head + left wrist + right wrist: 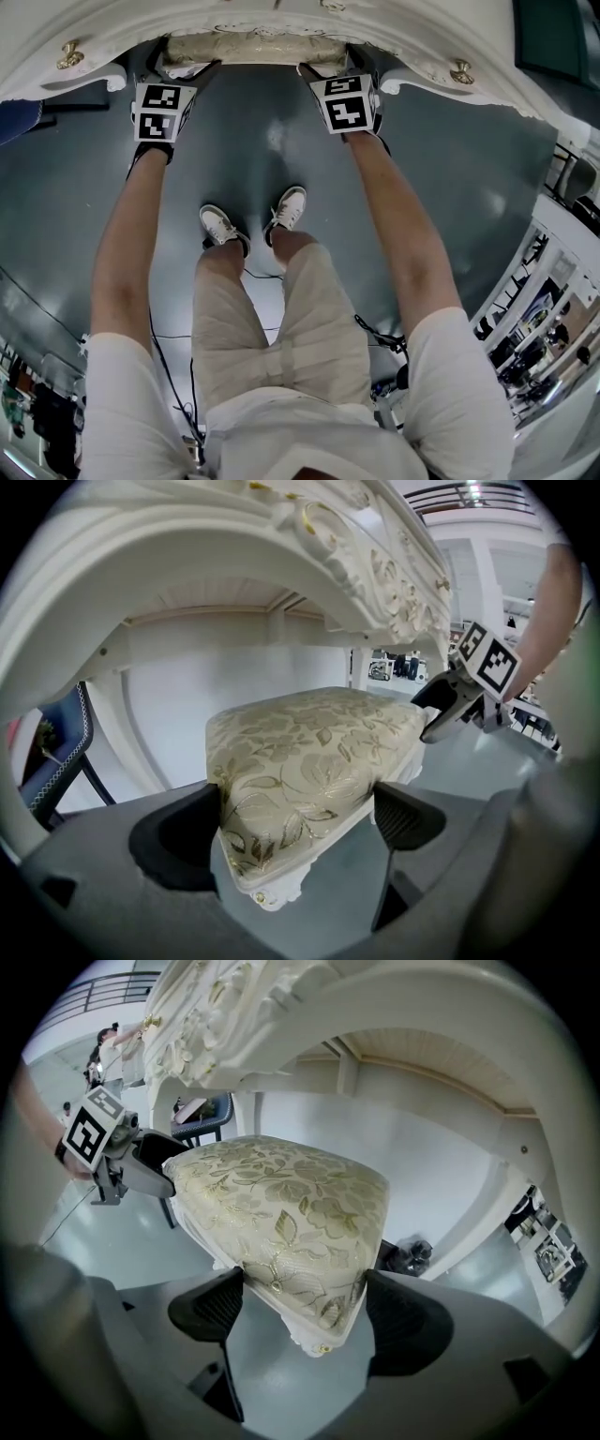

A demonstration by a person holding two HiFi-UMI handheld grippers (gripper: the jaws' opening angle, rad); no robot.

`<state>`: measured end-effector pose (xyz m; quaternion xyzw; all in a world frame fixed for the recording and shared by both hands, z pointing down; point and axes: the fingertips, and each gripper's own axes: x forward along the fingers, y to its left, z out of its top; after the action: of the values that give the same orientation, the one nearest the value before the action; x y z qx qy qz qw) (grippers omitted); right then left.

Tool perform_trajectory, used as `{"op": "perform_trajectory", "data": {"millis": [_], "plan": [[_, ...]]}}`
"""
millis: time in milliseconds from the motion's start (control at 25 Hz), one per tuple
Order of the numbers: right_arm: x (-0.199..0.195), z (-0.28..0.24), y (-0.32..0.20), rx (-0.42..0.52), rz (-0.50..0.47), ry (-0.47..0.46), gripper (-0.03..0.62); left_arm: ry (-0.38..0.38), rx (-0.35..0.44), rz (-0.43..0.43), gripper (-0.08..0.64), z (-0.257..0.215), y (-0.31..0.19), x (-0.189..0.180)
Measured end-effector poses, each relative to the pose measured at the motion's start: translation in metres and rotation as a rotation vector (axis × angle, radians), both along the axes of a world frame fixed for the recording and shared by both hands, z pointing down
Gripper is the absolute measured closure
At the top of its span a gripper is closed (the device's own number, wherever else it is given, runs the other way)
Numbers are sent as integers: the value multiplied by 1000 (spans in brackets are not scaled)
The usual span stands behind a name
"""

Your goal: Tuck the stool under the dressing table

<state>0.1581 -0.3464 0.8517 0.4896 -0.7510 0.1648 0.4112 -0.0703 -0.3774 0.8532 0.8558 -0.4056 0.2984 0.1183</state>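
The stool [309, 752] has a cream cushion with gold flowers and a white carved frame. It sits mostly beneath the white dressing table [281, 19], with only its near edge [248, 47] showing in the head view. My left gripper [178, 70] is shut on the stool's near left corner [248, 827]. On the near right corner [319, 1297] my right gripper [333, 75] is shut too. Each gripper view shows the other gripper across the cushion, the right gripper [450, 710] and the left gripper [141, 1166].
The table's carved apron with gold knobs [70, 54] arches low over the stool. A blue chair [56, 752] stands to the left under the table. The person's white shoes [253, 220] stand on the grey floor behind the stool. Shelving [553, 300] lines the right side.
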Motion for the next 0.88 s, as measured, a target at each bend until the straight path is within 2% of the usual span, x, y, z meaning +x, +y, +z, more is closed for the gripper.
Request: {"op": "perform_trajectory", "data": {"millis": [80,240,400,520,600,680,880], "plan": [[2,-2,7,5,38,4,178,28,-7,-3,44,-8,6,-1],[6,-15,30,2,100,-22,195,146,-17,-102,46,-33,22,-12],[10,-44,59,8,121,-32,229,196,-18,-132,54,-68,51,-22],[9,-76,74,33,146,-52,285,194,5,-95,193,-105,71,-30],[11,-101,87,51,174,-61,322,208,34,-83,246,-134,84,-35],[15,-127,101,69,217,-72,383,235,53,-84,296,-166,94,-38],[14,-197,132,91,276,-125,473,320,55,-101,476,-245,113,-39]]}}
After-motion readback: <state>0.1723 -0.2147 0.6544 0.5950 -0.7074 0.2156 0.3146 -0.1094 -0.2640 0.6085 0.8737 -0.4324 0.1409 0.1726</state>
